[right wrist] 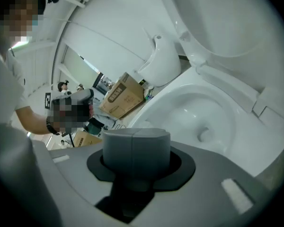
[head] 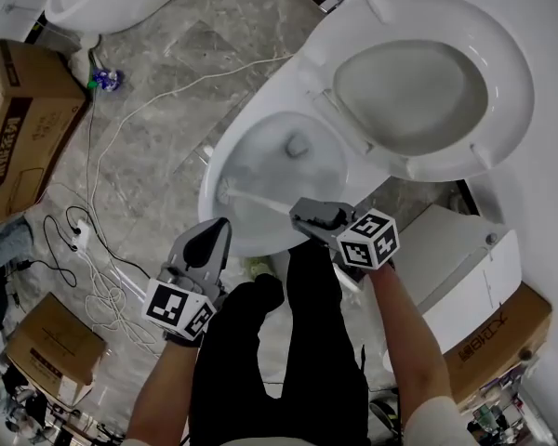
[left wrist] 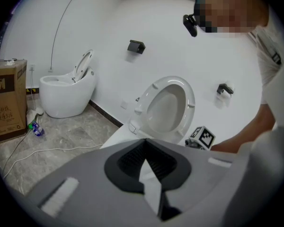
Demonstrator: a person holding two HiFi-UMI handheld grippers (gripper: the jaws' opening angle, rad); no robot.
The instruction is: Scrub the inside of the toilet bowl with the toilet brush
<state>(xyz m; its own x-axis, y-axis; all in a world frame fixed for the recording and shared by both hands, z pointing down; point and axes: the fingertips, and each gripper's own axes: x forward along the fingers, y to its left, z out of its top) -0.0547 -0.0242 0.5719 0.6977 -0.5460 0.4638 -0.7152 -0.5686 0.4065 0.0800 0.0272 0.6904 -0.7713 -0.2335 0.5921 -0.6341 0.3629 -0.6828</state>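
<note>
Head view: the white toilet brush (head: 259,200) lies slanted inside the toilet bowl (head: 211,170), with its bristles at the left wall. Its handle is clenched in the right tongs (head: 300,217). The left tongs (head: 221,226) hang near the rim.

Left gripper view: the left tongs are closed on nothing, above a grey marble floor (left wrist: 61,136).

Right gripper view: the bowl is glossy white inside.

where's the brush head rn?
Head view: the toilet brush has its head against the left inner wall of the toilet bowl, and its white handle runs right into the right gripper.
</note>
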